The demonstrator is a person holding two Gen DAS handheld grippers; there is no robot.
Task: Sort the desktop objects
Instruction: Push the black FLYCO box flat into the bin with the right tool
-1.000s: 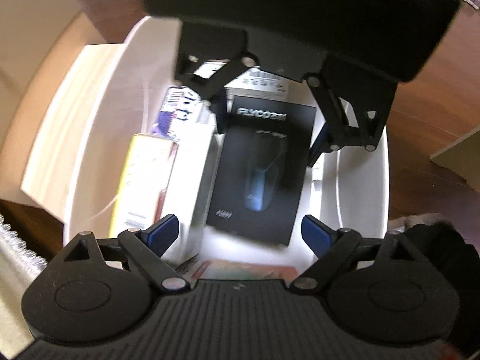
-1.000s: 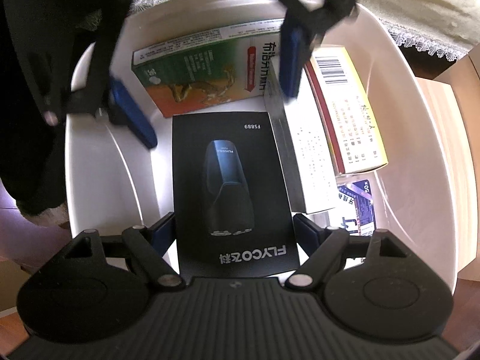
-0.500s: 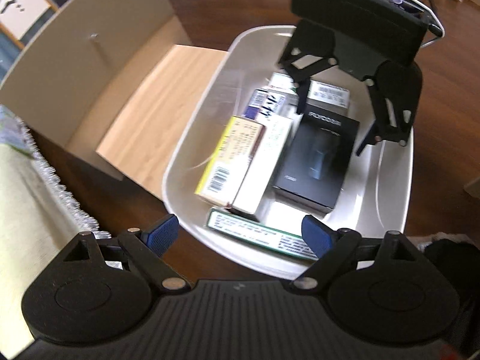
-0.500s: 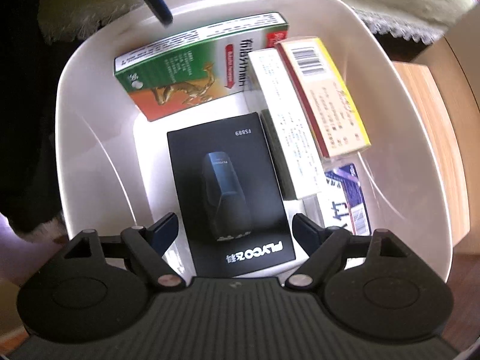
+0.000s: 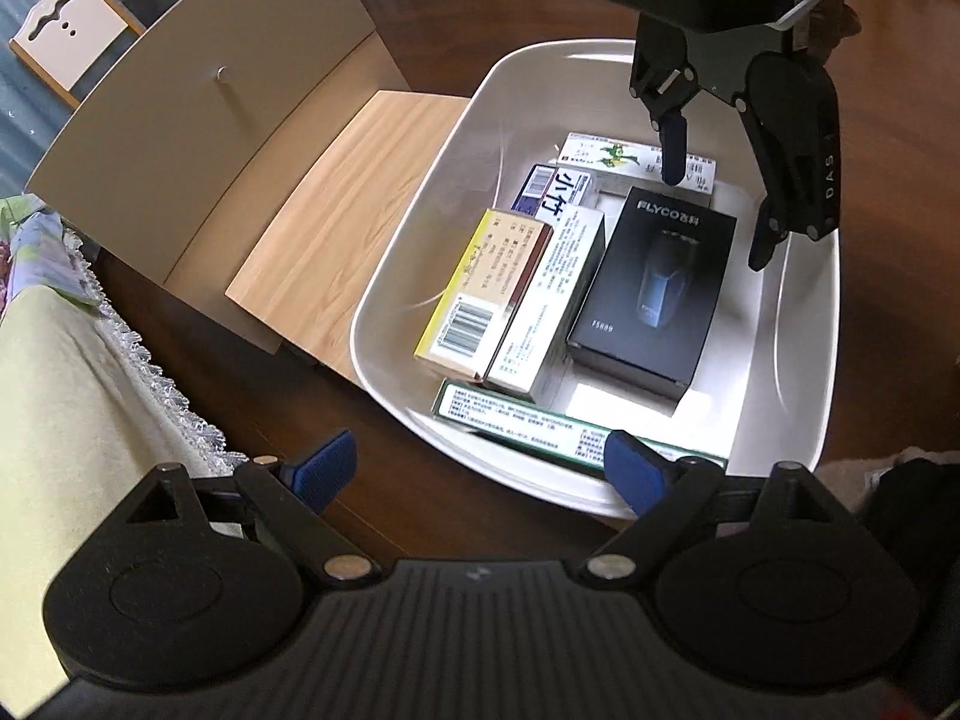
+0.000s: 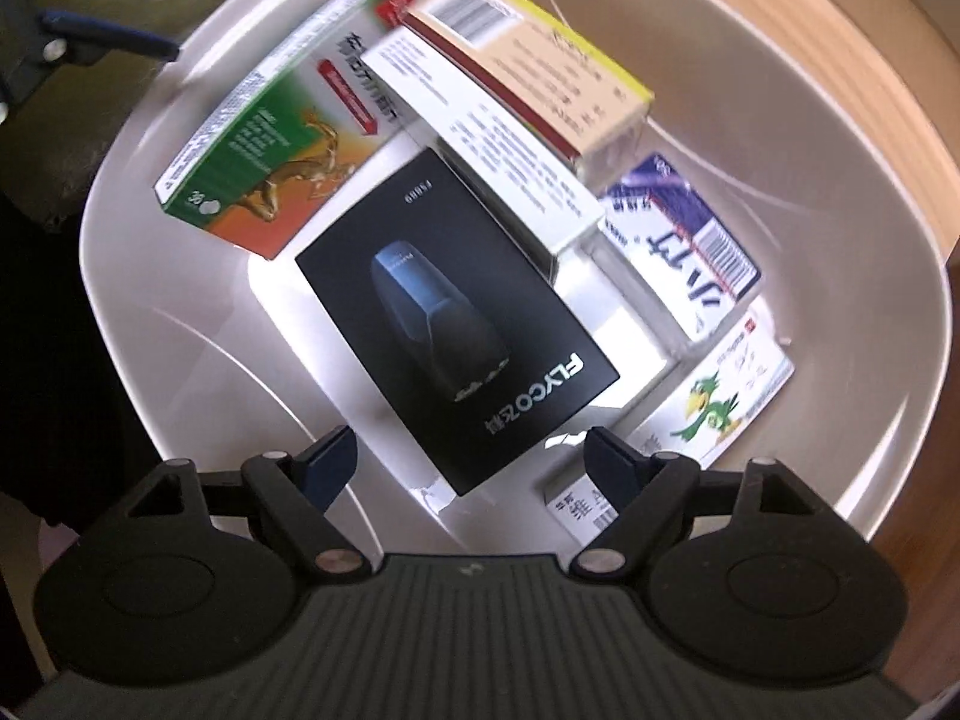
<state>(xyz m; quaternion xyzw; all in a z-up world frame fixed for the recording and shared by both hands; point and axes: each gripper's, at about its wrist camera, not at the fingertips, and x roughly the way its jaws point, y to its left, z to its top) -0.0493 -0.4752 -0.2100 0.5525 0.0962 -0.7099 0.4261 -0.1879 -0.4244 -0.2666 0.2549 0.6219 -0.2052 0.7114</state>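
FLYCO box [image 6: 456, 348] (model FS889) lies flat inside white tub [image 6: 840, 192].

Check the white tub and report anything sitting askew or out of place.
Mostly orderly. The green box leans tilted against the white tub's wall rather than lying flat, and the yellow-edged box rests half atop the white box. Nothing is spilled or damaged.
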